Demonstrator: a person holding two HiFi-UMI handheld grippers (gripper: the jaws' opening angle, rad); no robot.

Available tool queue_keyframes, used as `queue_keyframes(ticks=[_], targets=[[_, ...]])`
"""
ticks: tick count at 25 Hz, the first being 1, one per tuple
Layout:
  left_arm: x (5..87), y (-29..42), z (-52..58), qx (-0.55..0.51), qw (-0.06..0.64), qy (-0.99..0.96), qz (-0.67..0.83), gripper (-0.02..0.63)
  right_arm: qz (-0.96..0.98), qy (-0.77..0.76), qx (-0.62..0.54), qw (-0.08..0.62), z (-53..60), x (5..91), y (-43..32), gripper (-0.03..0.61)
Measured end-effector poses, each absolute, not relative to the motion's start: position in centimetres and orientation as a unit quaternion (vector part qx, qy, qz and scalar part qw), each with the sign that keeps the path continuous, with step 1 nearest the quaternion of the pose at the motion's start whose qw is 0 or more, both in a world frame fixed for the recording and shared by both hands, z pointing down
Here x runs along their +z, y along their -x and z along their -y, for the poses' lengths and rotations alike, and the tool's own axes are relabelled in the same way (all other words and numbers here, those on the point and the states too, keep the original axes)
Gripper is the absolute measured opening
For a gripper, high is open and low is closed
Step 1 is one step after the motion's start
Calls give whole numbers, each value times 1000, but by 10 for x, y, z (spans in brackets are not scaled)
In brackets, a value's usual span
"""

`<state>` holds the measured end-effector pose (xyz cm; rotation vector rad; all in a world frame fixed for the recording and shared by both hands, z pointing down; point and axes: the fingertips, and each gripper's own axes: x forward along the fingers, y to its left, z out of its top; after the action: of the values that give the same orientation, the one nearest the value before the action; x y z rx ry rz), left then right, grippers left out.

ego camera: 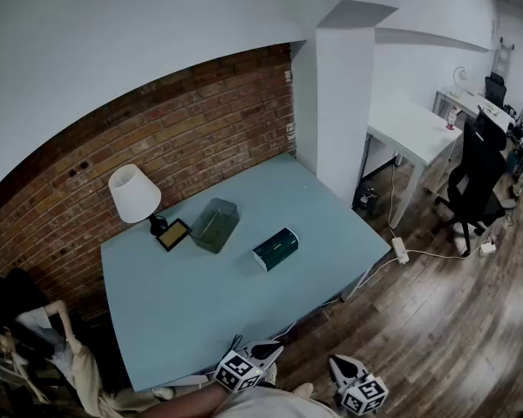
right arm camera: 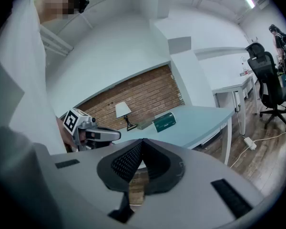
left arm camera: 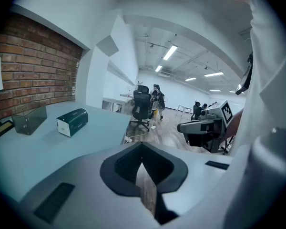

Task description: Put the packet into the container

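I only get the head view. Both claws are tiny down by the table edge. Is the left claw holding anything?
Observer: No. The left gripper view shows the left claw shut, with nothing between its jaws.
Operator: What about the other one? It's just a little white cube to me.
Observer: The right gripper view shows the right claw shut and empty as well.
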<state>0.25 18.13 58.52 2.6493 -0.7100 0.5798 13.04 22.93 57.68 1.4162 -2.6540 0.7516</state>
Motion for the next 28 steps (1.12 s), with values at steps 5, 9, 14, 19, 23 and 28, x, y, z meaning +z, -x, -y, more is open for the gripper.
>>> queue_keyframes(ticks=[5,9,14,19,23,28], targets=[[585,7,-181,200,165,-932,254,11,848,-474,237,1,-224,573,-130,9],[586,14,-179,201,164,-931,257,9,849,-473,236,4,-222,573,-123,9],[582,19,-170,196,162,-932,258,9,849,-472,237,8,-215,572,-116,9],[584,27,-162,195,165,-932,258,11,847,-474,239,14,-205,573,-108,9],[587,32,-156,198,167,-931,257,9,847,-475,237,15,-197,571,-104,9],[588,35,-148,198,164,-932,256,11,845,-479,236,14,-189,570,-100,9]])
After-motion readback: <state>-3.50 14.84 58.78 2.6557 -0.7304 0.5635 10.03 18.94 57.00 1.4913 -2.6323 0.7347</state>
